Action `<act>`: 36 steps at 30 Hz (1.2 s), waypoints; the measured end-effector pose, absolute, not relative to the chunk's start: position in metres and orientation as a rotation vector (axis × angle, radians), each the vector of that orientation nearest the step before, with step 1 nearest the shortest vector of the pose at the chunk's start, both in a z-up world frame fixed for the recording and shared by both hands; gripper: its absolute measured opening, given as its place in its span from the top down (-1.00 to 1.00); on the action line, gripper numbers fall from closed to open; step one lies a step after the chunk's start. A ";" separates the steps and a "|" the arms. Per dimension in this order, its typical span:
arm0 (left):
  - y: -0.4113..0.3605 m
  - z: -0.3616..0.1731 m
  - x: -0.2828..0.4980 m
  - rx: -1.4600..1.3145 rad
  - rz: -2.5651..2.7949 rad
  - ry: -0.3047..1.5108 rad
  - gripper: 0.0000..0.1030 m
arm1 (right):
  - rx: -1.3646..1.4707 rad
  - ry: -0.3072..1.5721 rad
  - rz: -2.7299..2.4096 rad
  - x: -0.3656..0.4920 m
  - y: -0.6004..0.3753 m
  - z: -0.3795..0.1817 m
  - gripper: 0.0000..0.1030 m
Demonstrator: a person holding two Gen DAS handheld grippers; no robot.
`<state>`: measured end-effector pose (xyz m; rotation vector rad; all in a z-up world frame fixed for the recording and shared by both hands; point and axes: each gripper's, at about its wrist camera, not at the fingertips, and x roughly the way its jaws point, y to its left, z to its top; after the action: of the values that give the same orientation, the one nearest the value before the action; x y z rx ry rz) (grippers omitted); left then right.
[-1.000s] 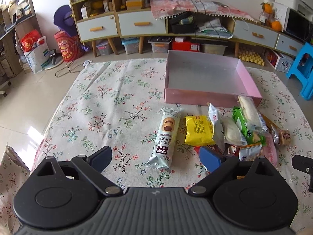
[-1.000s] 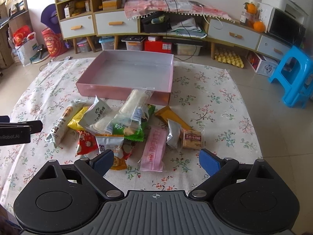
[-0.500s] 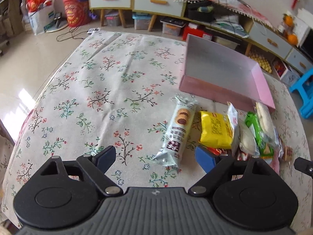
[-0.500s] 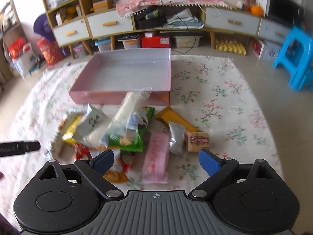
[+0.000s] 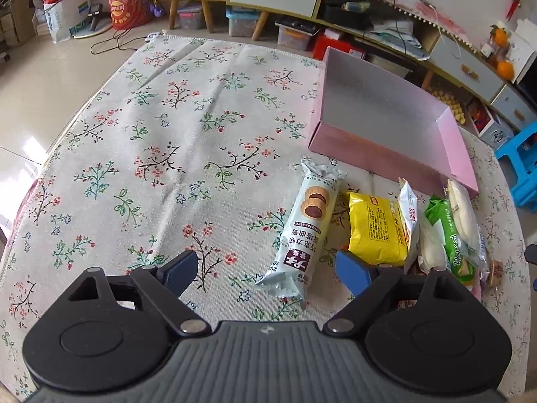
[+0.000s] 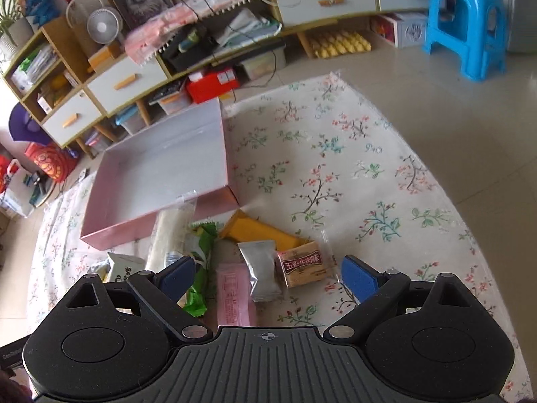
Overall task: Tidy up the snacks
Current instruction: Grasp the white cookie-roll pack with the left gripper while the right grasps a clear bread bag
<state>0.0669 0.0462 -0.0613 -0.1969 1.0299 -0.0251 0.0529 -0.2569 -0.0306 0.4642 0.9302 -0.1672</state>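
An empty pink box (image 5: 386,154) (image 6: 161,225) sits on the floral cloth, with a heap of snack packets in front of it. My left gripper (image 5: 268,273) hangs open over the pale cookie packet (image 5: 303,235), whose lower end lies between the fingers; a yellow packet (image 5: 377,228) lies just to its right. My right gripper (image 6: 268,277) is open above a pink packet (image 6: 235,297), a silver packet (image 6: 261,270) and a brown beef-snack packet (image 6: 302,267). An orange bar (image 6: 258,235) and a green packet (image 6: 201,268) lie nearby. Neither gripper holds anything.
The floral cloth (image 5: 151,154) covers a low round table; its edge curves at the left and right. Behind stand drawers and shelves (image 6: 110,80) with bins under them. A blue stool (image 6: 466,27) stands on the tiled floor at the right.
Both grippers have rolled and dropped closer to the snacks. The left now sits lower over the cookie packet; the right has swung so the pink, silver and brown packets lie between its fingers.
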 end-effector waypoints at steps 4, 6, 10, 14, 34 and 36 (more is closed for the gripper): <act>0.033 -0.068 0.078 -0.162 -0.043 1.050 -0.70 | 0.460 0.936 -0.079 0.075 -0.236 -0.030 -0.85; 0.027 -0.071 0.082 -0.144 -0.055 1.056 -0.68 | 0.422 0.943 -0.036 0.087 -0.220 -0.030 -0.82; 0.023 -0.075 0.089 -0.104 -0.049 1.054 -0.61 | 0.383 0.977 0.004 0.111 -0.203 -0.036 -0.79; 0.027 -0.077 0.091 -0.110 -0.050 1.056 -0.53 | 0.351 0.996 0.034 0.125 -0.192 -0.040 -0.66; 0.016 -0.092 0.091 0.025 -0.083 1.132 0.25 | 0.270 1.020 0.050 0.134 -0.178 -0.049 -0.14; 0.017 -0.091 0.090 0.023 -0.084 1.130 0.38 | 0.265 1.023 0.052 0.134 -0.177 -0.049 -0.04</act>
<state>0.0903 0.0167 -0.0911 0.0232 1.1300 -0.0838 0.1338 -0.1775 -0.0495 0.2649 1.0230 0.0518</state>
